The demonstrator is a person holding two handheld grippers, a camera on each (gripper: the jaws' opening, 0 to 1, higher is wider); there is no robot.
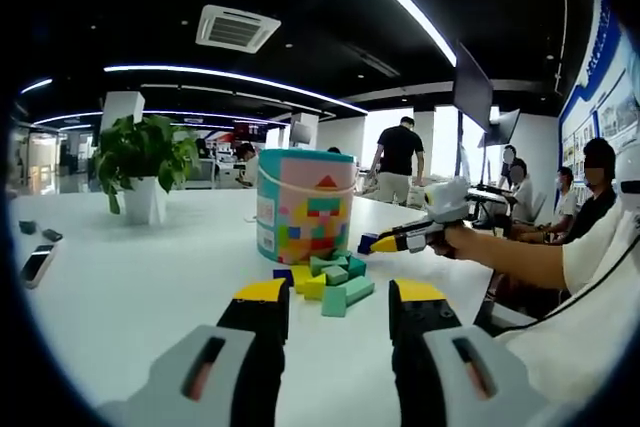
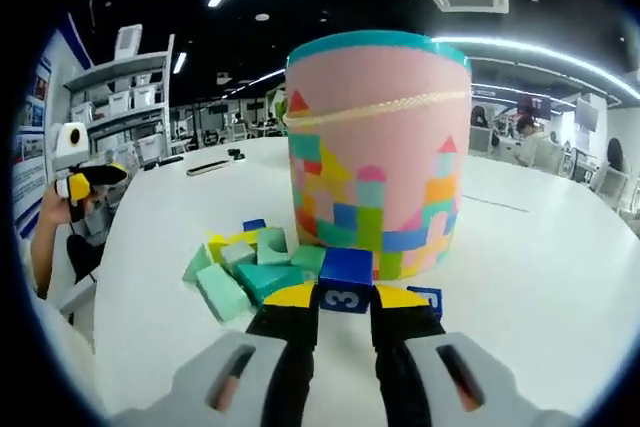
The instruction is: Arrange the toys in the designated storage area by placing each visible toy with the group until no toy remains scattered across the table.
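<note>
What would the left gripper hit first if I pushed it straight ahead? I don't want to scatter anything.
Probably the pile of green and yellow blocks on the table, which lies just ahead of the open left gripper. The patterned tub stands behind them. Depth is hard to judge.

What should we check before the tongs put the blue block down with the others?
1. Right tongs gripping the blue block: ok.
2. Pile of blocks in view beside the tub: ok.
3. Bare table near the pile to set it on: ok.
4. Left tongs open, holding nothing, back from the pile: ok.
5. Any blocks scattered behind the tub: cannot tell.
</note>
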